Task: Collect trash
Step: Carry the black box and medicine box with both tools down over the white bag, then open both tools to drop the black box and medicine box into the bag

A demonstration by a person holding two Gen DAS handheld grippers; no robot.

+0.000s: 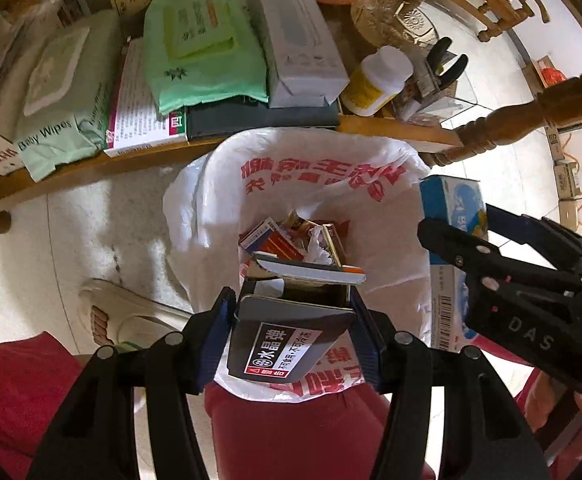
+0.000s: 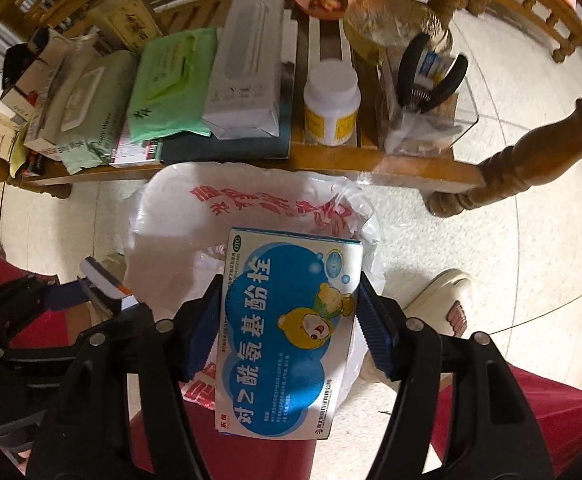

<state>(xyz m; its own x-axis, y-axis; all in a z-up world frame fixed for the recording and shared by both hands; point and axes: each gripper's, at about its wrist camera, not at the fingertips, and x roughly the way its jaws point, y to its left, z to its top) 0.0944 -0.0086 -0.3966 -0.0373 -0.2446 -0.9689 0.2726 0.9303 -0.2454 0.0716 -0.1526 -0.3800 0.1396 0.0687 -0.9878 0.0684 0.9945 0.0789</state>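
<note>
A: Trash: the dark box [image 1: 287,340], clamped in the left gripper [image 1: 291,344], hangs above the open white bag [image 1: 219,200].

B: The blue box [image 2: 287,328], clamped in the right gripper [image 2: 287,320], hangs above the bag's rim. Next, probably release both into it.

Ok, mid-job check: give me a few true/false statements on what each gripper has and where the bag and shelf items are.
1. The left gripper holds a dark box over the bag. True.
2. The right gripper is empty. False: it is shut on a blue box.
3. The bag is empty. False: boxes and wrappers lie in it.
4. A white bottle with a yellow label stands on the wooden shelf. True.
5. The bag hangs from the shelf. False: it stands open on the floor in front of it.
</note>
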